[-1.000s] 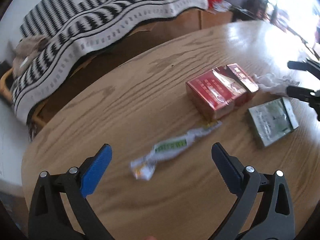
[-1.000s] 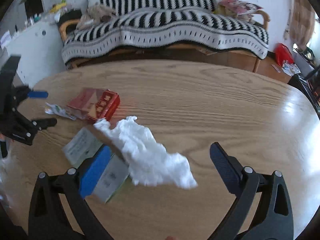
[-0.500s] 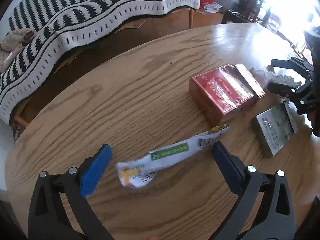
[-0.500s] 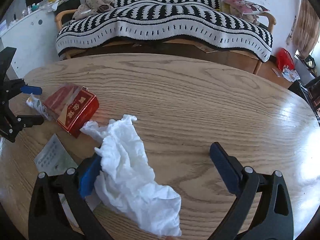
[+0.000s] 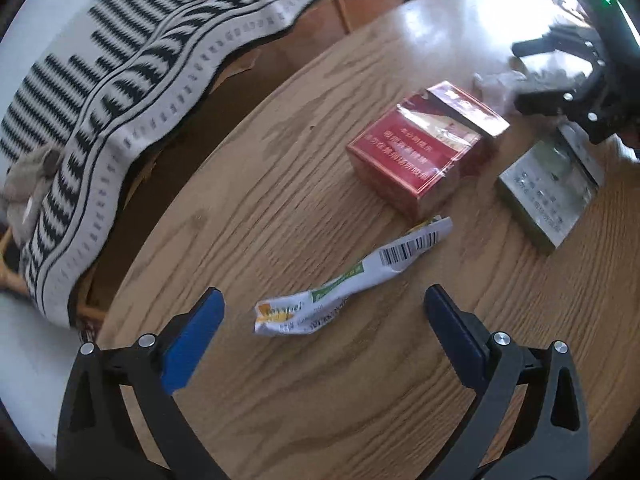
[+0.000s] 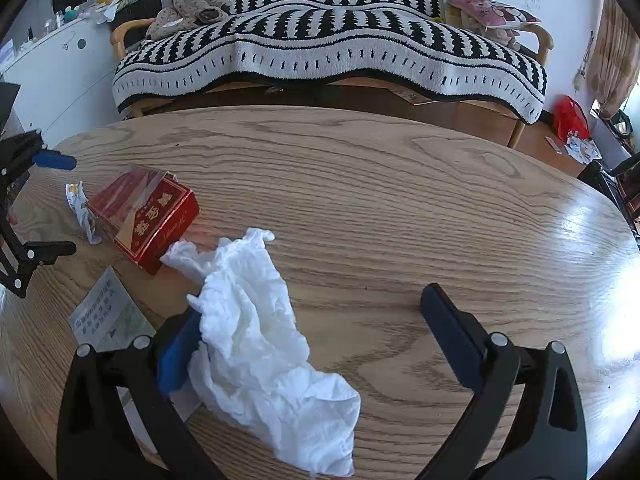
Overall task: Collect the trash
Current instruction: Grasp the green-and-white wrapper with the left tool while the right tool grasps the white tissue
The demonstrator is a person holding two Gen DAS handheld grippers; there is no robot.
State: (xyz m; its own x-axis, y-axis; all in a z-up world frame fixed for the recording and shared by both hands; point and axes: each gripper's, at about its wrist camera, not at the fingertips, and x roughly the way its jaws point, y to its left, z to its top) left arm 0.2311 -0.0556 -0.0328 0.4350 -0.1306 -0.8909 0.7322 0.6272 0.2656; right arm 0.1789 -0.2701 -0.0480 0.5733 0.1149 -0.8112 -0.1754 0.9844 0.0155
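On the oval wooden table (image 5: 280, 208) lies a crumpled white snack wrapper (image 5: 348, 284) with a green band and barcode, just ahead of my open left gripper (image 5: 320, 320). Behind it sit a red cigarette pack (image 5: 424, 152) and a grey-green flat pack (image 5: 548, 188). A crumpled white tissue (image 6: 256, 344) lies between the fingers of my open right gripper (image 6: 312, 332), draped against the left blue pad. The right wrist view also shows the red pack (image 6: 148, 216), the grey-green pack (image 6: 106, 316), the wrapper (image 6: 82, 212) and the left gripper (image 6: 40, 204) at far left.
A sofa under a black-and-white striped blanket (image 6: 328, 44) runs along the table's far edge. The table's right half (image 6: 460, 208) is bare wood with sun glare. A red bag (image 6: 570, 118) and scattered papers lie on the floor at right.
My left gripper has come closer to the wrapper, which now sits between its fingertips. My right gripper has advanced over the tissue, which now lies deeper between the fingers.
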